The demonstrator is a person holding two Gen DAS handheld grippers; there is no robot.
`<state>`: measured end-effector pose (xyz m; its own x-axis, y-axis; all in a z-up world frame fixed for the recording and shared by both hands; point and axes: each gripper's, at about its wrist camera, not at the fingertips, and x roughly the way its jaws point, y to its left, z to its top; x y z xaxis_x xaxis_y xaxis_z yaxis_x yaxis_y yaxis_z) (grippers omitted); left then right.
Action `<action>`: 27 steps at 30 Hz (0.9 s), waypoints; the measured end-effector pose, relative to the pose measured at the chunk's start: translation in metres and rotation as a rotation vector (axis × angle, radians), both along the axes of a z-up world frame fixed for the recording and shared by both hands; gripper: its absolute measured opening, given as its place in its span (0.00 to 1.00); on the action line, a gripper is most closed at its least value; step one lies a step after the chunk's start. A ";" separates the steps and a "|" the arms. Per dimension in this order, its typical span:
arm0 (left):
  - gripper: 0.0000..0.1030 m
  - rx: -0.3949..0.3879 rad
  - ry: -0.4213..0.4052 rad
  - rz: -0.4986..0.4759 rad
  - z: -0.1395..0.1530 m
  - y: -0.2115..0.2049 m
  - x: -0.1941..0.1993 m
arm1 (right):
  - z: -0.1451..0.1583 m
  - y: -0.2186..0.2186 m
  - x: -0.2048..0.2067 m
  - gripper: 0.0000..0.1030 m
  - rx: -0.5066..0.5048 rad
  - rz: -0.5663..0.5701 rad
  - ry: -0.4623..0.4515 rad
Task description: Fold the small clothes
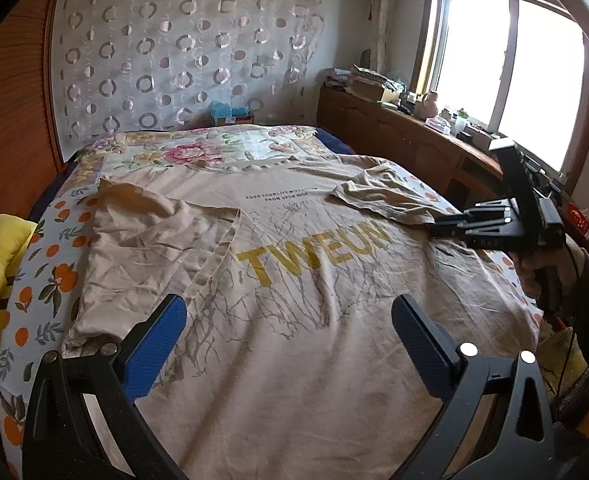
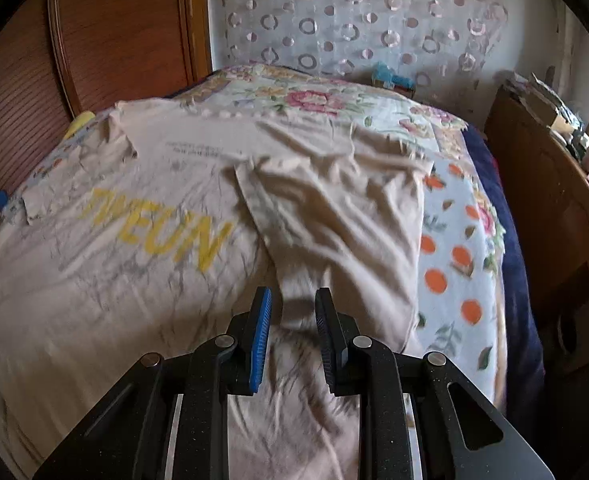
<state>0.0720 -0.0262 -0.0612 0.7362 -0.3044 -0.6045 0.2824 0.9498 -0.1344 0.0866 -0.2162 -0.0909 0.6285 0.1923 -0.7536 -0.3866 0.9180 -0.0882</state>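
From the left wrist, the T-shirt [image 1: 294,280] is seen spread print-up across the bed [image 1: 42,280], both sleeves folded inward. The left gripper [image 1: 290,340] is held wide open above the hem, nothing between the jaws. The right gripper [image 1: 446,222] is seen side-on at the right sleeve.

From the right wrist, the right gripper [image 2: 292,332] is seen slightly parted and empty — the loose sleeve could be dragged open. The shirt's long axis is judged to run hem to collar, collar toward the bed's far edge.

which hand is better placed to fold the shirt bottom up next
Probably left: left gripper hovers open over the shirt near its bottom edge. Right gripper sits by the folded right sleeve, jaws narrowly open, empty.
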 end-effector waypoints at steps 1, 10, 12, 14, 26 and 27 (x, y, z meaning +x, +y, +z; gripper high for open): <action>1.00 -0.001 0.001 0.000 0.000 0.000 0.000 | -0.005 0.001 0.000 0.23 -0.019 -0.006 0.009; 1.00 -0.002 -0.010 0.010 0.004 0.004 -0.002 | 0.001 0.001 -0.015 0.06 -0.062 0.048 -0.026; 1.00 -0.005 -0.010 0.013 0.005 0.005 -0.002 | 0.005 -0.004 -0.024 0.06 -0.055 0.056 -0.021; 1.00 -0.006 -0.011 0.016 0.005 0.006 -0.002 | 0.006 -0.012 -0.033 0.06 -0.048 0.068 -0.006; 1.00 0.092 -0.014 0.094 0.017 0.045 0.040 | 0.018 -0.044 0.009 0.48 0.058 -0.035 -0.049; 1.00 0.106 -0.007 0.106 0.015 0.051 0.048 | 0.018 -0.049 0.017 0.48 0.066 -0.048 -0.048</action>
<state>0.1199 0.0245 -0.0458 0.7652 -0.1593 -0.6237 0.1799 0.9832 -0.0304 0.1038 -0.2649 -0.0728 0.6736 0.2093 -0.7088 -0.3387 0.9399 -0.0443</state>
